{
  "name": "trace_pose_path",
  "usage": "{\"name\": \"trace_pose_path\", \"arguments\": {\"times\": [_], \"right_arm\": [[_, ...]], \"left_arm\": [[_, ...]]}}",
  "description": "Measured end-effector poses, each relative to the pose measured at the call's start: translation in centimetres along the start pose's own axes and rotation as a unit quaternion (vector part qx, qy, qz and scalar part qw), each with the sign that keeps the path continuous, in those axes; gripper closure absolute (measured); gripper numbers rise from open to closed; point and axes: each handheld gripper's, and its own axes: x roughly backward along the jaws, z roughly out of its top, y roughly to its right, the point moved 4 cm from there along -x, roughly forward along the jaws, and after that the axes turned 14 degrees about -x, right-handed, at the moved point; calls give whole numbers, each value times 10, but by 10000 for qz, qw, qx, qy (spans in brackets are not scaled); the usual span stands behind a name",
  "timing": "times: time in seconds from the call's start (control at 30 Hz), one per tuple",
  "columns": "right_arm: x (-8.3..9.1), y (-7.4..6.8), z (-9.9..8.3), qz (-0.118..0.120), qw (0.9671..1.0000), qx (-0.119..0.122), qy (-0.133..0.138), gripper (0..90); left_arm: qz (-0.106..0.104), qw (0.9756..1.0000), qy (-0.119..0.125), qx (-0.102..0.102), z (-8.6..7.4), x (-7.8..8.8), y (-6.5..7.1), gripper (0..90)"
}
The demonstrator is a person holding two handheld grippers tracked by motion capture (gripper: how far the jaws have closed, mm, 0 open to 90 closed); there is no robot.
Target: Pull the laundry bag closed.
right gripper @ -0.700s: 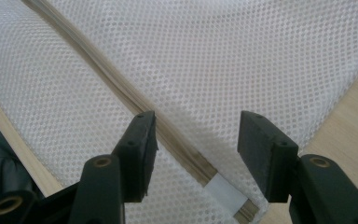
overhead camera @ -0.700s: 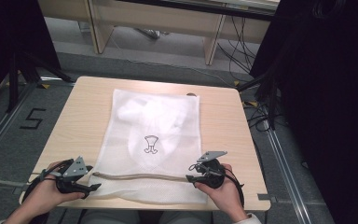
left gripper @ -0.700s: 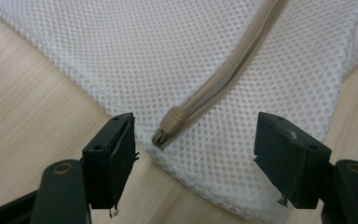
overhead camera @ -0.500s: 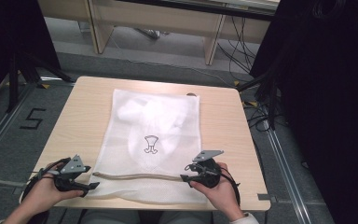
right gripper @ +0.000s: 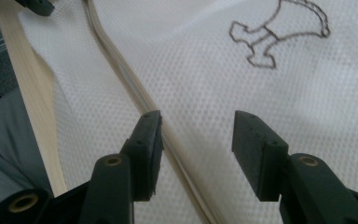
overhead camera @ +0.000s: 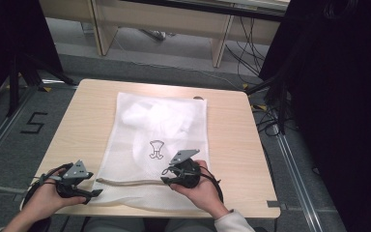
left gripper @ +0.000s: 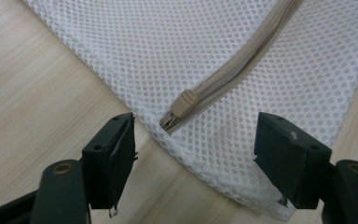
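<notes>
Beige zipper pull point(left gripper: 185, 103) shows between the left gripper's point(left gripper: 193, 144) open jaws; right gripper's point(right gripper: 196, 133) jaws gape over mesh bag point(right gripper: 261, 93).

A white mesh laundry bag point(overhead camera: 162, 145) with a small dark printed emblem point(overhead camera: 157, 149) lies flat in the middle of the frame, its long side running from the upper to the lower part. Across its lower end runs a beige zipper point(overhead camera: 130, 182), closed, with the beige slider point(left gripper: 184, 102) at its left end.
</notes>
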Motion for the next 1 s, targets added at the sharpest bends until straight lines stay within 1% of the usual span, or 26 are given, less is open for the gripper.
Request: {"name": "trace_pose_path", "arguments": {"times": [0.07, 0.1, 0.13, 0.17, 0.2, 0.23, 0.27, 0.33, 0.37, 0.4, 0.43, 0.5, 0.53, 0.57, 0.6, 0.63, 0.67, 0.7, 0.73, 0.77, 0.8, 0.83, 0.9, 0.97, 1.0], "right_arm": [[-4, -5, 6, 10, 10000, 73, -36, 547], [-7, -8, 9, 47, 9999, 150, -10, 551], [-9, -10, 11, 67, 9998, 185, -97, 551], [-12, -12, 12, 100, 9997, 176, -113, 553], [-16, -14, 14, 116, 9997, 205, -36, 560], [-18, -17, 16, 181, 9996, 191, -63, 564], [-20, -20, 17, 205, 9996, 190, -78, 565], [-25, -25, 21, 233, 9993, 257, -102, 571], [-27, -27, 23, 243, 9993, 273, -62, 572], [-29, -30, 26, 295, 9990, 314, -106, 571], [-32, -32, 28, 279, 9990, 340, -72, 569], [-38, -39, 33, 344, 9987, 372, -49, 569], [-39, -40, 35, 368, 9983, 446, -108, 572], [-44, -43, 37, 381, 9984, 401, -67, 578], [-47, -45, 40, 426, 9978, 514, -53, 584], [-49, -47, 43, 421, 9978, 504, -86, 593], [-52, -50, 45, 464, 9976, 494, -106, 608], [-56, -53, 48, 461, 9975, 527, -66, 620], [-57, -54, 50, 478, 9973, 552, -110, 632], [-61, -57, 53, 527, 9969, 570, -88, 643], [-63, -59, 55, 547, 9966, 593, -148, 654], [-65, -60, 56, 555, 9965, 609, -167, 663], [-71, -64, 58, 615, 9962, 596, -169, 675], [-76, -67, 60, 638, 9955, 654, -251, 685], [-79, -68, 61, 693, 9947, 715, -263, 693]], "left_arm": [[-7, 10000, 3, 2, 0, 0, 0, 287], [-9, 10000, 2, -2, 0, 0, 0, 287], [-10, 10000, 4, 11, 0, 0, 0, 287], [-24, 10000, 12, 12, 0, 0, -1, 287], [-41, 10000, 20, 10, 0, -1, -1, 286], [-47, 10000, 20, 55, 0, -1, 0, 285], [-49, 10000, 19, 4, 0, -1, -1, 283], [-46, 10000, 33, 14, 0, 0, 0, 281], [-48, 10000, 35, 20, 0, 0, 0, 281], [-49, 10000, 37, 16, 0, 0, 0, 281], [-55, 10000, 41, 12, 0, 0, 0, 280], [-74, 10000, 51, 13, 0, 0, 0, 279], [-73, 10000, 53, 10, -1, 0, 0, 279], [-57, 10000, 38, 0, -1, 0, -1, 278], [-78, 10000, 54, 21, -1, 0, -1, 278], [-102, 9998, 61, 127, -1, 0, 1, 278], [-123, 9998, 58, 128, -2, 0, 0, 278], [-103, 9999, 48, 111, -2, 0, 0, 278], [-150, 9999, 53, 24, -2, 1, -1, 277], [-139, 9999, 68, 65, -2, 1, -1, 277], [-159, 9998, 67, 68, -2, 1, -1, 276], [-135, 9999, 46, 71, -3, 0, -2, 275], [-153, 9999, 28, 59, -3, 1, -2, 275], [-155, 9999, 23, 59, -3, 0, -2, 274], [-158, 9999, 20, 59, -3, 0, -2, 274]]}}
